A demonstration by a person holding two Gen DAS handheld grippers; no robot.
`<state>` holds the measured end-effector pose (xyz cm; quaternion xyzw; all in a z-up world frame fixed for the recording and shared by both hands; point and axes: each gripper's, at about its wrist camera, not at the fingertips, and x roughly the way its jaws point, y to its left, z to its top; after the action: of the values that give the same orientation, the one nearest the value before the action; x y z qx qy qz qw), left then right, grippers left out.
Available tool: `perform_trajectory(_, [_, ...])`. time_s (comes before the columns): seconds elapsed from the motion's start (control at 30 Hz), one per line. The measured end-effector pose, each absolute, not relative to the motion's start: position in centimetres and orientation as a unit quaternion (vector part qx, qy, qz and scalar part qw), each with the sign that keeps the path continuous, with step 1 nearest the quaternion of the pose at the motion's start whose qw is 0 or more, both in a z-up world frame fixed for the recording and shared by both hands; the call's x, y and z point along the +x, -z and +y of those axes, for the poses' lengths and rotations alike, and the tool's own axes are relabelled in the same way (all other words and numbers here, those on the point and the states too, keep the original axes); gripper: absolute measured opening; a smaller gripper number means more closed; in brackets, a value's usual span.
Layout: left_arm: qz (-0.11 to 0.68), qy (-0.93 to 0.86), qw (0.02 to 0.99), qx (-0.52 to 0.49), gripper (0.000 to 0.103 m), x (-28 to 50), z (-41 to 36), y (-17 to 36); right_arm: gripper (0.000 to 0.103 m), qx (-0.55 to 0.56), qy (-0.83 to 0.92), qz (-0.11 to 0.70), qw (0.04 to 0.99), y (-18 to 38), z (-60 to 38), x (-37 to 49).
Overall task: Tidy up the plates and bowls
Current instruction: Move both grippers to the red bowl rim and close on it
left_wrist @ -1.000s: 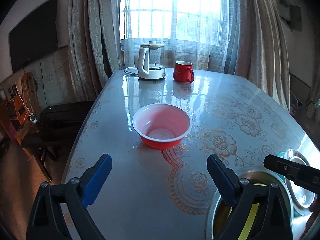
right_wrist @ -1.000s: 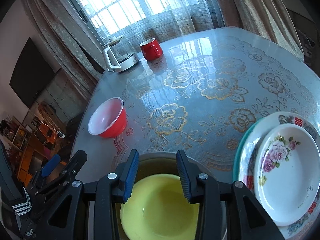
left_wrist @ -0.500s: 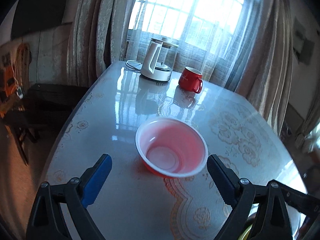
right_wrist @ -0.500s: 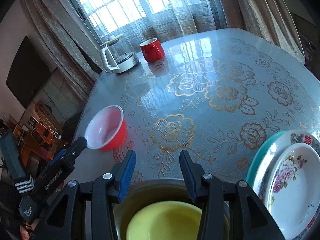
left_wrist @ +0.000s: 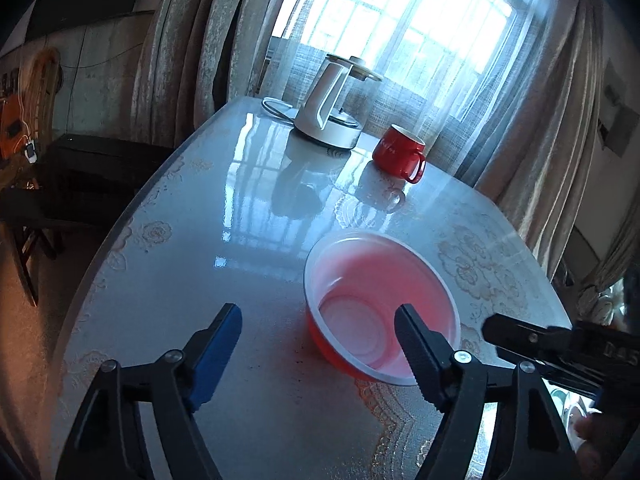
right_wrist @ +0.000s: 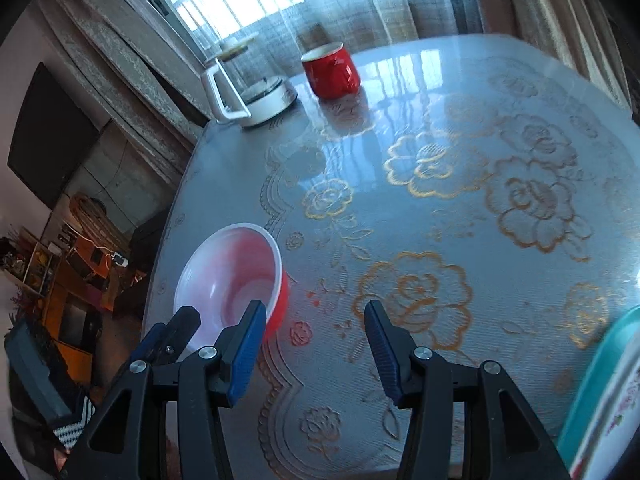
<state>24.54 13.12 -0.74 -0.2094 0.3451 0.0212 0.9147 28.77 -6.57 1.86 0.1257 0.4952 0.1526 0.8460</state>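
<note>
While the left tongs [left_wrist: 318, 322], spread and just narrowing, straddle the near rim of the red bowl [left_wrist: 380, 304] at four o'clock on the tabletop [left_wrist: 240, 240], a shallow pinch could tip it; right tongs [right_wrist: 316, 336] hang spread, empty.

The left wrist view looks forward and down along its own fingers, from close above the counter [left_wrist: 248, 240], toward the window [left_wrist: 400, 28]; the red bowl [left_wrist: 380, 300] lies very near its lens. The right wrist view tilts down more steeply from beside it, facing the same window end, with the bowl at its lower left. Both views share the bowl, the kettle [left_wrist: 328, 108], the red mug [left_wrist: 398, 152] and the curtained window; each also catches the other hand-held gripper at its edge.
</note>
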Motion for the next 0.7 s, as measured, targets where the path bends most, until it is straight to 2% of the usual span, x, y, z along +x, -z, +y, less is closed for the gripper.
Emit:
perform_trajectory(0.1, [0.350, -0.017, 0.909, -0.227, 0.076, 24.8, 13.6, 1.2, 0.052, 0.129, -0.161, 0.502, 0.840, -0.9, -5.5, 29.8])
perform_trajectory(0.3, [0.369, -0.014, 0.899, -0.233, 0.056, 25.6, 13.8, 2.3, 0.050, 0.137, -0.163, 0.520, 0.827, 1.1, -4.1, 31.4])
perform_trajectory(0.4, [0.375, -0.006, 0.899, -0.227, 0.049, 25.7, 13.4, 2.5, 0.037, 0.136, -0.171, 0.526, 0.822, 1.7, -3.3, 31.9])
perform_trajectory(0.47, [0.380, -0.002, 0.898, -0.222, 0.041, 25.8, 13.1, 2.7, 0.027, 0.134, -0.177, 0.526, 0.821, 2.0, -3.1, 31.9])
perform_trajectory(0.63, [0.392, 0.012, 0.895, -0.212, 0.021, 26.0, 12.5, 3.0, 0.015, 0.138, -0.192, 0.530, 0.814, 2.4, -2.6, 32.0])
perform_trajectory(0.7, [0.390, 0.013, 0.899, -0.198, 0.017, 25.9, 12.1, 2.8, 0.012, 0.141, -0.193, 0.532, 0.813, 2.6, -2.3, 32.0])
